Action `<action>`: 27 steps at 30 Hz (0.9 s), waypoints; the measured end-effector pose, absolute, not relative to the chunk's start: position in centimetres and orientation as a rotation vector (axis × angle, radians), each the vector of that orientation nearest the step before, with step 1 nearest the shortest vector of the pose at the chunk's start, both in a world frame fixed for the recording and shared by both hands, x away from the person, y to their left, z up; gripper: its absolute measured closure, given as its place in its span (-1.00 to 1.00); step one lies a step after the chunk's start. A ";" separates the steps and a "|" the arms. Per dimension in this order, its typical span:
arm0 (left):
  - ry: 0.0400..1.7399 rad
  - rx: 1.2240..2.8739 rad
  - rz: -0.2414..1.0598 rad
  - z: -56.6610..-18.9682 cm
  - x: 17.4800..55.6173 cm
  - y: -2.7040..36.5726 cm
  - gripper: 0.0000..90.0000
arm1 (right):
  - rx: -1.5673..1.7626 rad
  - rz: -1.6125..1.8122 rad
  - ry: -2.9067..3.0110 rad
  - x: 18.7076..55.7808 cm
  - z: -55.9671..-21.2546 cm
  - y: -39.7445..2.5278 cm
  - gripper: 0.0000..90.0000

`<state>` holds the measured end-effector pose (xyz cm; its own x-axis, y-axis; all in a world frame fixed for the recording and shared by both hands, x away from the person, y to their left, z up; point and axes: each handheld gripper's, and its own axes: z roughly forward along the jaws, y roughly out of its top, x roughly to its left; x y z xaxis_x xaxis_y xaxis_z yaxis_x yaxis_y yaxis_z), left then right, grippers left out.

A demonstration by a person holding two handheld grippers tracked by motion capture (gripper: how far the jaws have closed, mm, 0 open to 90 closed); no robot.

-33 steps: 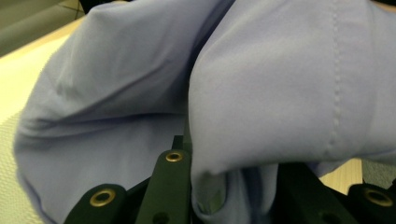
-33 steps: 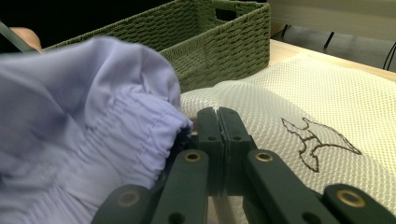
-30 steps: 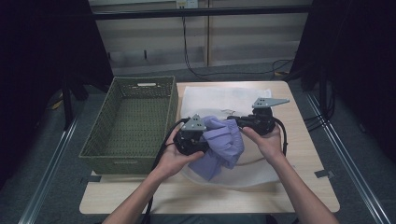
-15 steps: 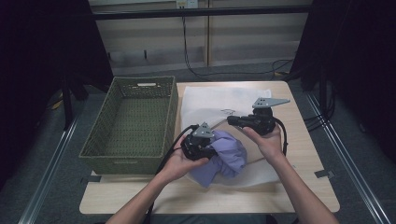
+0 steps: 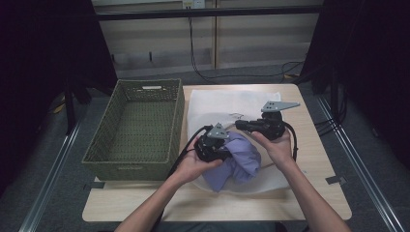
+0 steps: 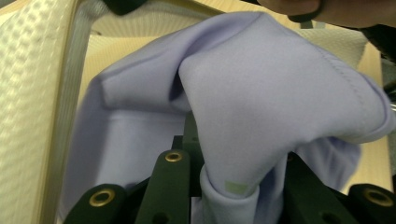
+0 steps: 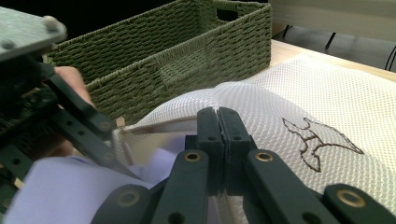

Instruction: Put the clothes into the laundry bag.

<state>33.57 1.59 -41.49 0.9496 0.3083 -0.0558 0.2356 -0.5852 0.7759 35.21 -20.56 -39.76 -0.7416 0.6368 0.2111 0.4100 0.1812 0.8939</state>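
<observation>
- Lilac garment (image 5: 239, 162) lies bunched on the white mesh bag (image 5: 227, 104), at the table's (image 5: 319, 193) 6 o'clock side.
- Left gripper (image 5: 223, 152) clenches its fabric.
- Right gripper (image 7: 218, 122) pinches the bag's rim.
- Green woven basket (image 5: 133, 128) stands at 9 o'clock.

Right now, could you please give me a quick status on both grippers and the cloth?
Left gripper shut on purple cloth. Right gripper shut on white mesh bag edge. Cloth partly at bag mouth. Green basket alongside, nothing blocking.
</observation>
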 end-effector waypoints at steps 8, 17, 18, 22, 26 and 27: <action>0.451 2.193 0.104 -42.9 34.5 0.9 0.72 | 1.006 1.590 2.245 35.1 -39.7 -20.6 0.98; 0.551 2.130 0.133 -44.6 33.5 1.1 0.68 | 1.003 1.588 2.251 35.0 -39.8 -20.6 0.98; 0.560 2.131 0.138 -44.7 33.5 1.3 0.67 | 1.003 1.588 2.255 35.0 -39.8 -20.6 0.98; 0.565 2.179 0.199 -45.4 33.3 1.4 0.62 | 0.999 1.583 2.260 35.0 -39.9 -20.5 0.98; 0.570 2.179 0.177 -46.1 33.3 1.7 0.50 | 1.000 1.580 2.264 35.0 -39.9 -20.4 0.98; 0.582 2.177 0.169 -46.3 33.3 1.8 0.46 | 1.002 1.581 2.267 35.0 -40.0 -20.4 0.98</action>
<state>33.25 1.79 -46.30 0.8825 0.4633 -0.0811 0.3480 -0.5272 0.7752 34.99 -20.42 -39.99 -0.7495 0.6283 0.2084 0.4127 0.1975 0.8892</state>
